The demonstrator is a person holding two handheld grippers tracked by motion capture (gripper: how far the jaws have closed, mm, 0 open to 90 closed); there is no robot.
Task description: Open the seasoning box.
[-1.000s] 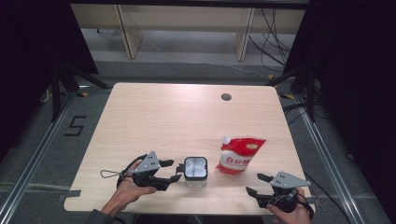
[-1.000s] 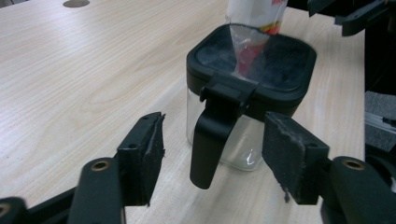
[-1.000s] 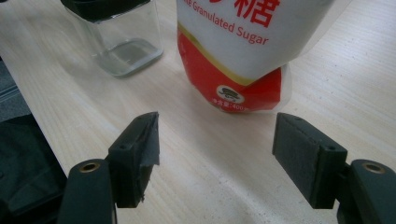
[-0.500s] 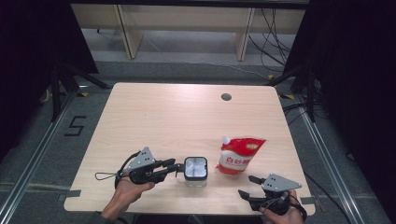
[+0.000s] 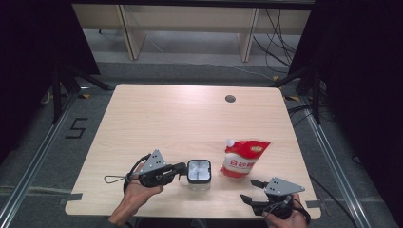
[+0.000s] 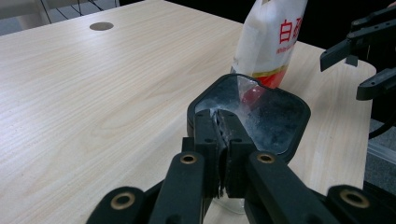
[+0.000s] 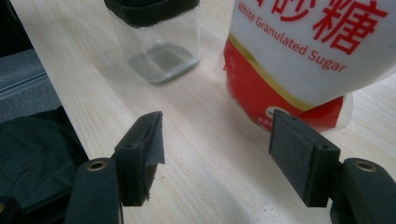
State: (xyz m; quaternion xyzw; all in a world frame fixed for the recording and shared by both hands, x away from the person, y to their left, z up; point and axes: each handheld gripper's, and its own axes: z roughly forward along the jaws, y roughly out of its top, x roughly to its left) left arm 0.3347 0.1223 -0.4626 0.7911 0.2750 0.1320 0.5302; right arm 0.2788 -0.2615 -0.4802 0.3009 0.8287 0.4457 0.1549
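A clear square jar with a black rim stands near the table's front edge. My left gripper reaches in from the jar's left and is shut on that rim; in the left gripper view the jaws pinch the near edge of the black rim at the gripper's tip. A red and white sugar pouch lies just right of the jar. My right gripper is open at the front right, apart from both. In its own view the pouch and jar lie beyond the spread jaws.
The light wooden table has a round cable hole at the back right. The front edge runs close below both grippers. Beyond the table, shelving legs and cables stand on the grey floor. My right gripper appears far right in the left gripper view.
My left gripper has moved right to the jar and is now shut on its rim. My right gripper has drifted slightly toward the front edge and stays open.
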